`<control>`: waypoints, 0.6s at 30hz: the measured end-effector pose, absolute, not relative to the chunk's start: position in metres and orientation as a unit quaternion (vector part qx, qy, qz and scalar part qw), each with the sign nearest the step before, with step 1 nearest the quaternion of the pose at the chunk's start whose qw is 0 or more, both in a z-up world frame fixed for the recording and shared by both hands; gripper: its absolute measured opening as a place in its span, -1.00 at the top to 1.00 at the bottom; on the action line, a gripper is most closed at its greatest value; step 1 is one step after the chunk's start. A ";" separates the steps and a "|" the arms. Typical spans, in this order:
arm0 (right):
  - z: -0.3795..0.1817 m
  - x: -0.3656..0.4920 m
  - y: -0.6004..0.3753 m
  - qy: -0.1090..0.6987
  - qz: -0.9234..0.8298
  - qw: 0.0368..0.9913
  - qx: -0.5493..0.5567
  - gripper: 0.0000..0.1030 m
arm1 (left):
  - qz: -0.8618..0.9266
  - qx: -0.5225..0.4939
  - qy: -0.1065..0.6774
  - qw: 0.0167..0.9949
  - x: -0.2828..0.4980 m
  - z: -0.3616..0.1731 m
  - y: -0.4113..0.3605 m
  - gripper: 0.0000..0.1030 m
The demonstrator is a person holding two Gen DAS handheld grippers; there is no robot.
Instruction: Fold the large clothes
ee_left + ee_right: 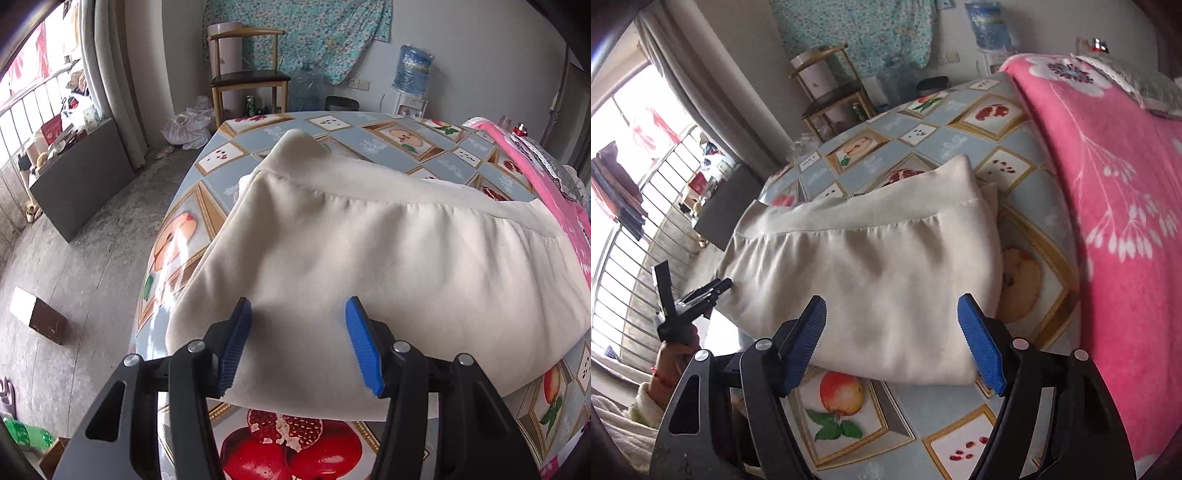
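A cream garment (pixel 369 251) lies folded into a thick rectangle on the table with the fruit-print cloth (pixel 229 155). Its ribbed band runs along the far side. My left gripper (pixel 298 308) hovers over the garment's near left part, blue pads apart, with nothing pinched between them. In the right wrist view the garment (pixel 868 266) fills the middle. My right gripper (pixel 892 302) stands wide open above its near edge and holds nothing. A hand carries the left gripper (pixel 718 290) at the garment's left edge.
A pink flowered blanket (pixel 1108 184) covers the table's right side, close beside the garment. Beyond the table stand a wooden chair (pixel 247 77) and a water dispenser (pixel 412 70). A dark panel (pixel 81 184) and a small box (pixel 37 317) are on the floor to the left.
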State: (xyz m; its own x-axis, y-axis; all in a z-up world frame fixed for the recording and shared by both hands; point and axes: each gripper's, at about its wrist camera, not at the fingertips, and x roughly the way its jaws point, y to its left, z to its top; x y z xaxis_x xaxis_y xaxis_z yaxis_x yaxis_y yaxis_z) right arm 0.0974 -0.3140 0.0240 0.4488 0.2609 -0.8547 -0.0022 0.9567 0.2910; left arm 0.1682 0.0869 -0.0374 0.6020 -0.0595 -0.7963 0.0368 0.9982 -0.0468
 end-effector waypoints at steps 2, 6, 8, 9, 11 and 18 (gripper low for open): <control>0.020 0.105 -0.301 0.520 0.063 0.845 0.103 -0.38 | -0.020 -0.018 0.438 0.898 0.165 -0.031 0.090 -0.01; 0.024 0.128 -0.278 0.505 0.053 0.858 0.077 -0.62 | -0.037 -0.007 0.409 0.912 0.169 -0.008 0.079 -0.01; 0.023 0.144 -0.265 0.494 0.040 0.867 0.046 -0.67 | -0.051 0.001 0.406 0.913 0.181 -0.002 0.064 -0.01; 0.019 0.151 -0.259 0.495 0.032 0.868 0.036 -0.68 | -0.056 0.003 0.407 0.912 0.187 -0.001 0.056 -0.01; 0.008 0.168 -0.253 0.502 0.031 0.863 0.042 -0.68 | -0.071 0.012 0.417 0.906 0.200 -0.003 0.037 -0.01; -0.049 0.187 -0.229 0.540 0.001 0.842 0.006 -0.72 | -0.087 0.072 0.452 0.885 0.230 -0.038 -0.009 -0.02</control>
State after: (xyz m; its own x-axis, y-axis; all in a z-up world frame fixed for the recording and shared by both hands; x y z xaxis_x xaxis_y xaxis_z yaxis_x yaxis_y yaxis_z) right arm 0.1871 -0.2288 -0.0489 0.4178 0.0085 -0.9085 0.0048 0.9999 0.0115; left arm 0.2304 -0.0094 -0.0385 0.5759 -0.0887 -0.8127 0.2183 0.9747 0.0483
